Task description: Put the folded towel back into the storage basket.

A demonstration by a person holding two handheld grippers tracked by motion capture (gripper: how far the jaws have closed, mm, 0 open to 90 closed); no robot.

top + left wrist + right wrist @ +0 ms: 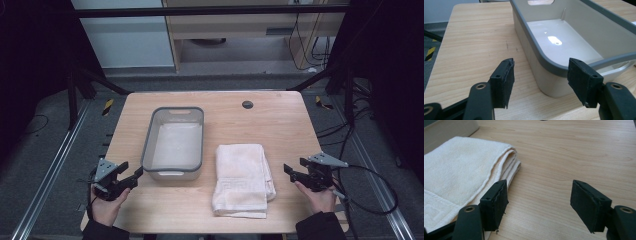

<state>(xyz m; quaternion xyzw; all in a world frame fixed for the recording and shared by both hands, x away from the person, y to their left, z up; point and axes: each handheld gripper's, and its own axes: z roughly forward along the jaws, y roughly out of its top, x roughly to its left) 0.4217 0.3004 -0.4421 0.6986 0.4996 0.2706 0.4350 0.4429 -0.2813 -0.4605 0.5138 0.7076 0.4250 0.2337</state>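
Both tongs spread, gripping nothing: left tongs (131, 176) just beside grey tub's (172, 172) near corner, right tongs (294, 171) near folded white towel (242, 177) on counter (280, 125).

A light wooden table (280, 125) carries two things side by side. A grey-rimmed tub (173, 142) stands left of centre, its long side running away from the person. Just right of it lies a folded cream towel (242, 177), reaching nearer the front edge. A small dark round cap (247, 104) sits near the far edge.
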